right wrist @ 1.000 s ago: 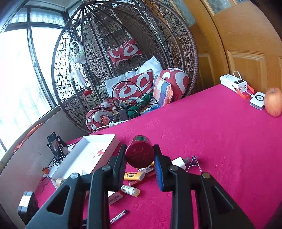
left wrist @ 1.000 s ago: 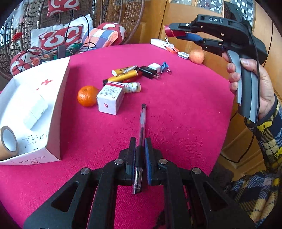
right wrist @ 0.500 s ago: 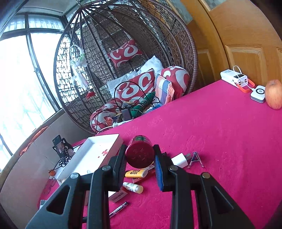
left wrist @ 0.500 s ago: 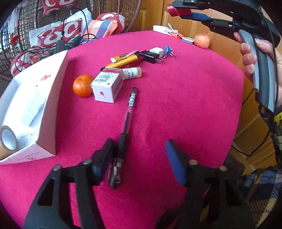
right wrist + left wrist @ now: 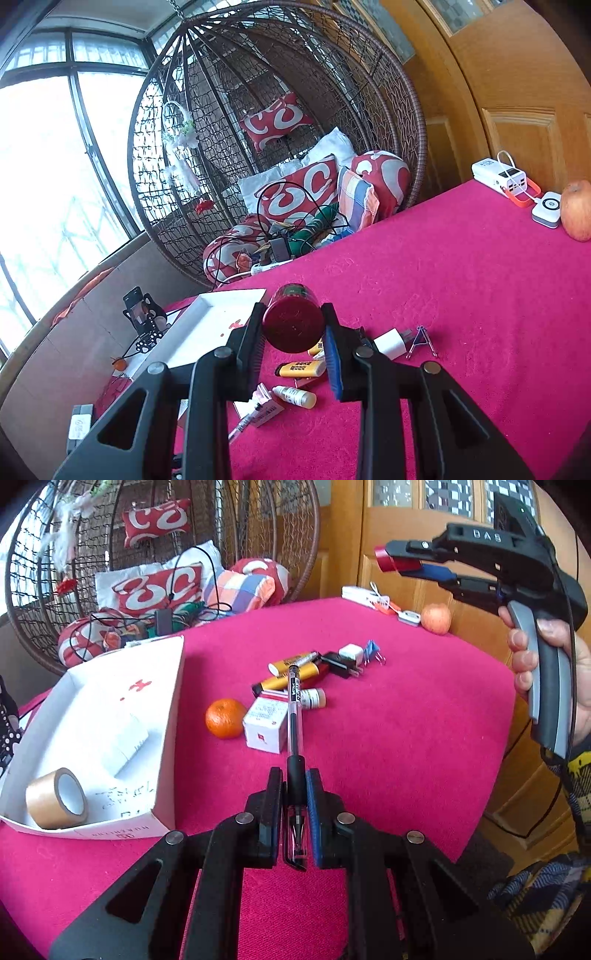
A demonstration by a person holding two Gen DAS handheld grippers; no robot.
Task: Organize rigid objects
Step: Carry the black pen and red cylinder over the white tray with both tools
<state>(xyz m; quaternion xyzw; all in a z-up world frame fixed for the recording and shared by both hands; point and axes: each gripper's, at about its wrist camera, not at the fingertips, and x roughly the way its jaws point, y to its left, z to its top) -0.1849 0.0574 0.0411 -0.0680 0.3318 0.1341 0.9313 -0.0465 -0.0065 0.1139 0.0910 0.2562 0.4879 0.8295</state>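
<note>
1. The pen [image 5: 294,716] sits clamped in your left gripper [image 5: 295,786], held at its black rubber grip section, barrel pointing away from you above the red table [image 5: 406,738].
2. Treat the pen as light, stiff and smooth. The rubber sleeve is likely the best hold; the clear barrel may slip.
3. The white box [image 5: 110,716] lies to the left, holding a tape roll [image 5: 55,799]. It looks like the drop point.
4. Your right gripper [image 5: 295,325] is closed on a dark red jar [image 5: 293,319], raised above the clutter.
5. The orange [image 5: 225,718] and small carton [image 5: 266,729] lie just beyond the pen's hold, well below the barrel.
</note>
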